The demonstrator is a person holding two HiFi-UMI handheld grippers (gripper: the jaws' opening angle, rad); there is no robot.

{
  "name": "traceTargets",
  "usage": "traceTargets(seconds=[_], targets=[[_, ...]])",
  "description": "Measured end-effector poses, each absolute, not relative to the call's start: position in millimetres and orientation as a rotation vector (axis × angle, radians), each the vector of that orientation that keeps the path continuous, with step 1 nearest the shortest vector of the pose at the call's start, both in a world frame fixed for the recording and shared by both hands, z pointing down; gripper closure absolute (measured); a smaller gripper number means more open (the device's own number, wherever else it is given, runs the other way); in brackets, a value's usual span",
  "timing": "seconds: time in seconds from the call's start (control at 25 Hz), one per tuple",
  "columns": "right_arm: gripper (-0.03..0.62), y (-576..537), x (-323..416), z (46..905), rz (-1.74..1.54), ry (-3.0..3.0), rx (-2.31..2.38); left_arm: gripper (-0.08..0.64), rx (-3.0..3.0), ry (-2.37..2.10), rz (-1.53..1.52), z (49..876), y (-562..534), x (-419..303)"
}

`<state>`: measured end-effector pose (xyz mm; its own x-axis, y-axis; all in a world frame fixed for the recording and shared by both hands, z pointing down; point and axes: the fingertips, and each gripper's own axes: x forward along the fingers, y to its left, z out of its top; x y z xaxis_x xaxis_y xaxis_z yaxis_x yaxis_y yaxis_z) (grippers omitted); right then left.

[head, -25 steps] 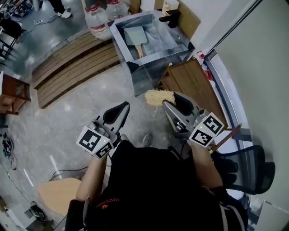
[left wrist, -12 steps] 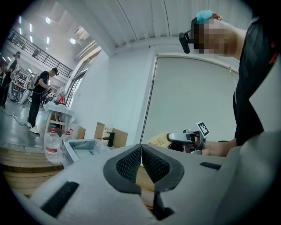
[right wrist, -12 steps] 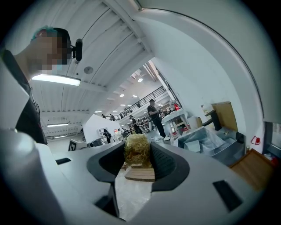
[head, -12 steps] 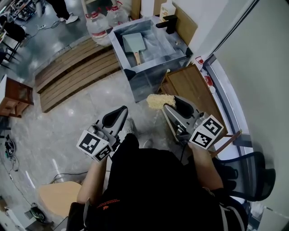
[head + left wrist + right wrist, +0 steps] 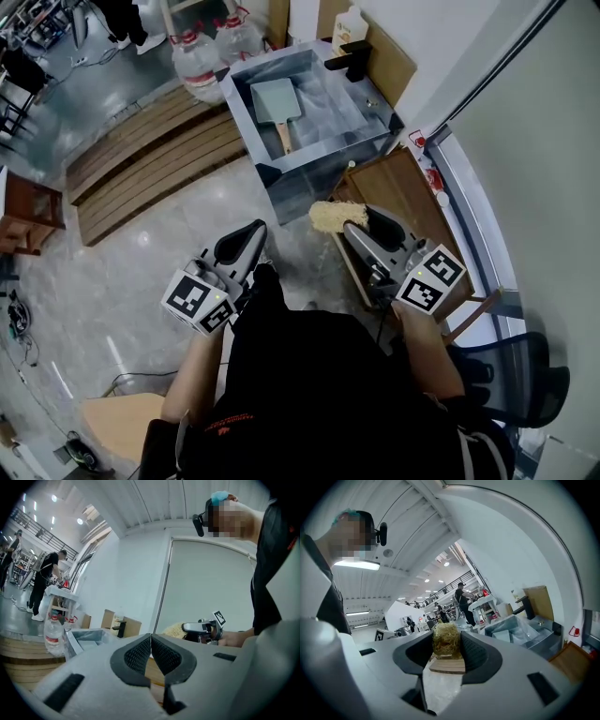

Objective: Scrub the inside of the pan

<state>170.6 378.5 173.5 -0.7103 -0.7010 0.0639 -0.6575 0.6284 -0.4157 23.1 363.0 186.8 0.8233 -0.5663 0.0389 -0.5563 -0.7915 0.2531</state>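
Observation:
A square grey pan [image 5: 276, 99] with a wooden handle lies inside the steel sink [image 5: 373, 111] ahead of me on the floor. The pan [image 5: 505, 635] also shows small and far off in the right gripper view. My right gripper [image 5: 361, 221] is shut on a straw-coloured scrub brush [image 5: 328, 216] with a wooden back, held in the air well short of the sink. In the right gripper view the brush [image 5: 446, 639] sits squeezed between the pads. My left gripper [image 5: 246, 236] hangs level with it at the left, jaws pressed together with nothing in them [image 5: 150, 644].
Two large water bottles [image 5: 201, 49] stand left of the sink, beside a slatted wooden platform [image 5: 150, 141]. A black tap [image 5: 349, 43] rises at the sink's back. A wooden board [image 5: 394, 183] lies at the right, by the wall. A chair [image 5: 525, 370] stands behind me at the right.
The sink and pan have slid lower and nearer in the head view as I step toward them. Both grippers keep their pose; the brush stays clamped.

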Motion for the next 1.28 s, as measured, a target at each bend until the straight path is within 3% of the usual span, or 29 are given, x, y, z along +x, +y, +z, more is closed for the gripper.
traceTargets(seconds=[0.8,1.28], targets=[[0.416,108,76,212,-0.805,2.743,-1.296,0.540,2.729,-0.697,0.056,233,89,-55],[0.416,-6,68,241,-0.893,2.729,-1.407,0.540,2.719,-0.602,0.125,259,-28,-71]])
